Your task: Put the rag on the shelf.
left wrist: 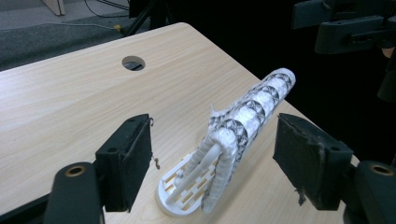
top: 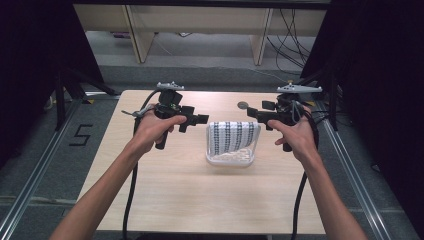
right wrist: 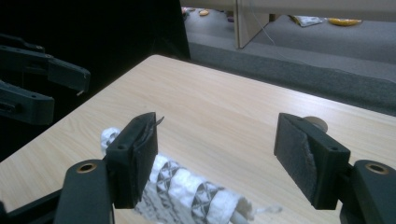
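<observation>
A black-and-white patterned cloth [top: 233, 136] hangs draped over the white plastic slatted rack [top: 231, 159] at the middle of the light wooden table [top: 170, 195]. The rack's top bar runs left to right, one end pointing at each hand. The left gripper [top: 202, 119] and right gripper [top: 250, 113] flank the rack about equally near, just above cloth height, jaws spread wide and holding nothing. Either could close on the cloth's nearer end.

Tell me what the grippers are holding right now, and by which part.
Nothing. Both the left gripper and right gripper are open, flanking the cloth draped over its rack.
</observation>
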The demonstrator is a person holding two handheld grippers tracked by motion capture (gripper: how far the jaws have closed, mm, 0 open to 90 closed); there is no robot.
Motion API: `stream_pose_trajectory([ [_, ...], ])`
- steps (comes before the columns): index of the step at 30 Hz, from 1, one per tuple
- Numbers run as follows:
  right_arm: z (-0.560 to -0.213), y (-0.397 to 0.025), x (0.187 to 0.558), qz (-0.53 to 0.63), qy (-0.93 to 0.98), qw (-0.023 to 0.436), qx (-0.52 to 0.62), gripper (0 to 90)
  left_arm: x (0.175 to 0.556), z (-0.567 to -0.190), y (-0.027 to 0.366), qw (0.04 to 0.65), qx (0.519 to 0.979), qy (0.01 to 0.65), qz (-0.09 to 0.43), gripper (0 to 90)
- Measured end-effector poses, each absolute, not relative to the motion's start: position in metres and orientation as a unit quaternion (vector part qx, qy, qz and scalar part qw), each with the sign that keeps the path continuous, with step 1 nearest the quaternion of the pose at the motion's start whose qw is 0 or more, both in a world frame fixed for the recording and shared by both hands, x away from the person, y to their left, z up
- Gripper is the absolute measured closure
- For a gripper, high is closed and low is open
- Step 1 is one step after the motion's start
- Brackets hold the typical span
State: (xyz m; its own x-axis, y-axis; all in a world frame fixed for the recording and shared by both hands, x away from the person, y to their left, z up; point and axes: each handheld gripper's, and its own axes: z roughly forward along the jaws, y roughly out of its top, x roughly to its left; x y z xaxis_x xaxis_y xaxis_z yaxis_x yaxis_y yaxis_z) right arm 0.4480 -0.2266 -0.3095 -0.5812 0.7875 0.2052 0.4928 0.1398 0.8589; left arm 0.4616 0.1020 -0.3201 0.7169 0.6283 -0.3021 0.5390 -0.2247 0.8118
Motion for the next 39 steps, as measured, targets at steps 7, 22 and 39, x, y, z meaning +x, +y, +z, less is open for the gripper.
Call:
stream_pose_trajectory([
  [7, -0.31, -0.23, 0.439, 0.497, 0.743, 0.156, 0.419, 30.9, 0.449, -0.323, 0.109, 0.501, 0.78, 0.37, 0.05, 26.5],
  [22, -0.315, -0.233, 0.423, 0.499, 0.746, 0.16, 0.411, 28.3, 0.426, -0.335, 0.117, 0.503, 0.782, 0.363, 0.06, 22.6],
  [39, -0.327, -0.24, 0.405, 0.51, 0.744, 0.151, 0.404, 27.4, 0.404, -0.349, 0.125, 0.513, 0.783, 0.347, 0.057, 21.7],
])
